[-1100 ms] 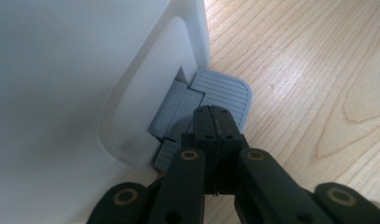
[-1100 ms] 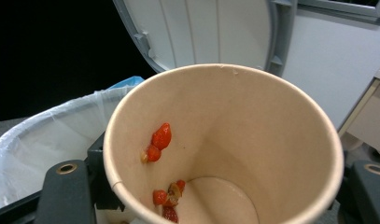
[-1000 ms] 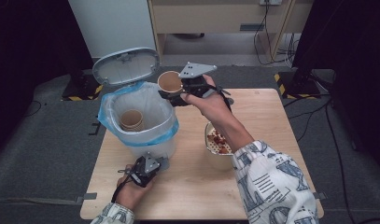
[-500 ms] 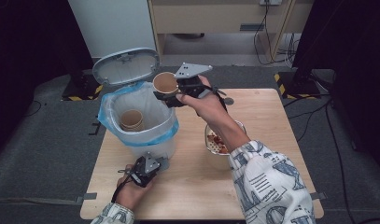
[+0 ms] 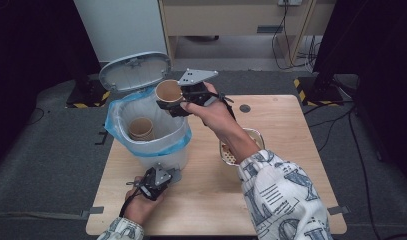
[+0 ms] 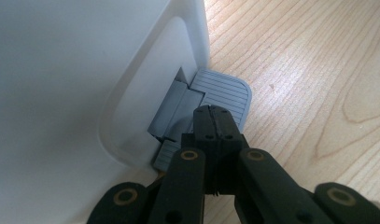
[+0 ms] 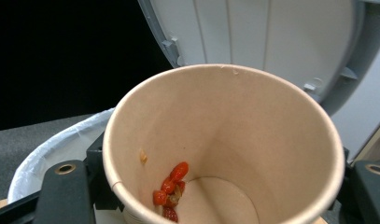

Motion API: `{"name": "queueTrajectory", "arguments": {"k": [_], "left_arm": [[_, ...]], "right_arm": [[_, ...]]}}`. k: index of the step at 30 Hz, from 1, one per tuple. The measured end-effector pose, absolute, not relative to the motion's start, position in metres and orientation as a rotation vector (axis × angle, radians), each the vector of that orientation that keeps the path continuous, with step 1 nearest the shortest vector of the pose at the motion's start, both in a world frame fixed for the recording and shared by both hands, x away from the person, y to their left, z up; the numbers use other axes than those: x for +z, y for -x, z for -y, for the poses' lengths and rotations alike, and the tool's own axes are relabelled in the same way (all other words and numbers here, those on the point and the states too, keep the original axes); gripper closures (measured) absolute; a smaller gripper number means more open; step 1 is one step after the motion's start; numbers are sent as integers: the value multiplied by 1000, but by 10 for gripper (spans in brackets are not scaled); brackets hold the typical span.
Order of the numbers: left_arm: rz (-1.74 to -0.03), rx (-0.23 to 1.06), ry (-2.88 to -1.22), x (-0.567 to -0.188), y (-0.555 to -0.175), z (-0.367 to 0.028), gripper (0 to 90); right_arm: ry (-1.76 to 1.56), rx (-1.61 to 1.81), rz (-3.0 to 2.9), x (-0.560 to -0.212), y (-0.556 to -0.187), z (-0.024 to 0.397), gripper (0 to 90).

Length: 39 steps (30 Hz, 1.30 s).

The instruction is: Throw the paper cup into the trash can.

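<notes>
Down at the near edge of the wooden table (image 5: pixel 291 150), on the left, the left gripper (image 5: pixel 158 178) sits low against the foot of the white bin (image 5: pixel 161 150). Its two black jaws are pressed together with nothing between them, as the left gripper view shows, and their joined tips rest on the grey ribbed pedal (image 6: pixel 225 93) that juts from the base of the bin; whether they bear down on it I cannot tell. Just above and beyond this gripper the bin stands with a blue bag (image 5: pixel 113 122) folded over its rim and its grey lid (image 5: pixel 136 71) tipped up and back. Inside the bin, below the rim, lies a brown paper cup (image 5: pixel 141 128).

Further right and higher up, the right gripper (image 5: pixel 178 102) hangs over the far right rim of the bin. Its jaws are closed onto the sides of a second paper cup (image 5: pixel 169 92), which they hold tilted, mouth turned up and toward the camera. In the right gripper view the cup (image 7: pixel 225 140) sits between the jaws, with a few red scraps (image 7: pixel 171 186) clinging near its bottom, and the raised lid (image 7: pixel 271 37) stands just behind it. Right of and nearer than that gripper, partly under the forearm in a patterned sleeve (image 5: pixel 281 195), a bowl (image 5: pixel 253 135) rests on the table.
</notes>
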<state>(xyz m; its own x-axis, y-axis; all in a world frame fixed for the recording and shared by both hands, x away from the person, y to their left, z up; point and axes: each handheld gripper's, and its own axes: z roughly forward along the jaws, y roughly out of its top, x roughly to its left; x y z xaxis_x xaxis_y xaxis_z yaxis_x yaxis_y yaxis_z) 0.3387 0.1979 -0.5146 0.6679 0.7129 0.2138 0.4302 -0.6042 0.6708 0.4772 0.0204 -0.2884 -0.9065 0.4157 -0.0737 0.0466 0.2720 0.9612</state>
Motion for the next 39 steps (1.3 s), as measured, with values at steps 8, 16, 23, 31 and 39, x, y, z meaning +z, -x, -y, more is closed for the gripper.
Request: {"name": "queueTrajectory", "arguments": {"k": [8, 16, 23, 31, 39], "left_arm": [[-880, 631, -2294, -515, -339, -198, 898], [-880, 631, -2294, -515, -339, -198, 898], [-880, 630, -2293, -515, -339, -198, 898], [-880, 629, -2293, -514, -339, -198, 898], [-881, 630, -2294, -514, -339, -198, 898]], "right_arm": [[-405, 1684, -2285, -290, -475, -31, 252], [-447, 1719, -2330, -296, -474, -38, 139], [-479, 1710, -2329, -297, -474, -30, 139], [-491, 1691, -2325, -298, -476, -22, 139], [-515, 1684, -2311, -300, -478, -12, 139]]}}
